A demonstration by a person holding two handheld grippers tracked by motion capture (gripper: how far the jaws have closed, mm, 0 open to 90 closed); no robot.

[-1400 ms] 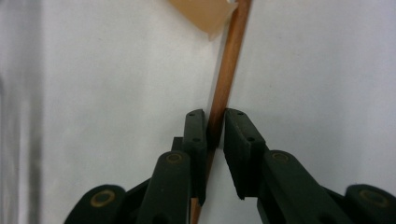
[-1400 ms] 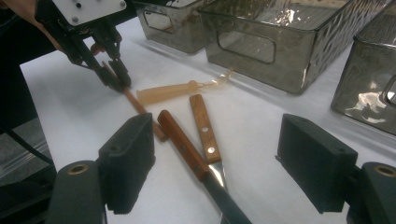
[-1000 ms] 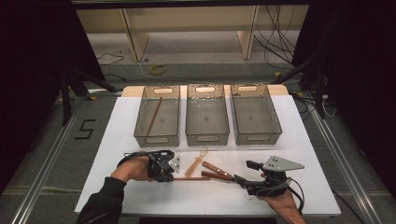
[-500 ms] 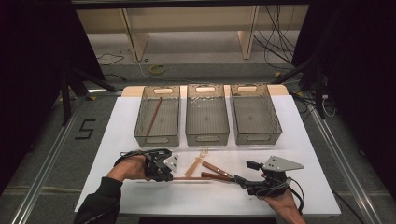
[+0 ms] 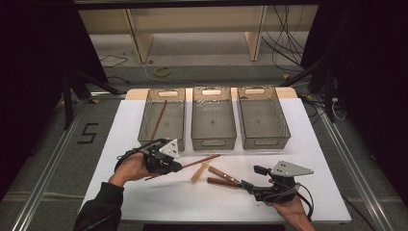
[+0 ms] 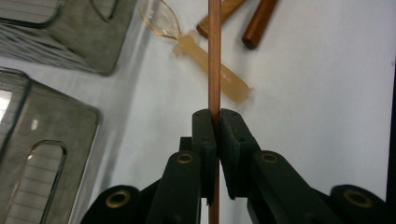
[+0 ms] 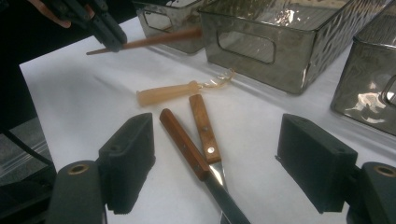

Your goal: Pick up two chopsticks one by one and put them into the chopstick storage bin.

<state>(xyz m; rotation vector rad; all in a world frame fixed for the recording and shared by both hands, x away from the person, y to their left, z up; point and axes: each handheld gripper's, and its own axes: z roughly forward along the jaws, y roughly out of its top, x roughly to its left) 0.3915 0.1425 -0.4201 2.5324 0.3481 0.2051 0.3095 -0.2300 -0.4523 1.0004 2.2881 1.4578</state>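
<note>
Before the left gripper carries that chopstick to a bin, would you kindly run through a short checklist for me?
1. Left gripper shut on the brown chopstick: ok.
2. Chopstick lifted off the white table: cannot tell.
3. Left bin, already holding a matching chopstick, unobstructed: ok.
4. Right gripper open and away from the left one's path: ok.
5. Two wooden-handled utensils and the translucent plastic utensil lie apart from the held chopstick: ok.

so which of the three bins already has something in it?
The left bin, the one nearest the left tool. A brown stick lies slanted inside it, while the middle bin and right bin look empty.
</note>
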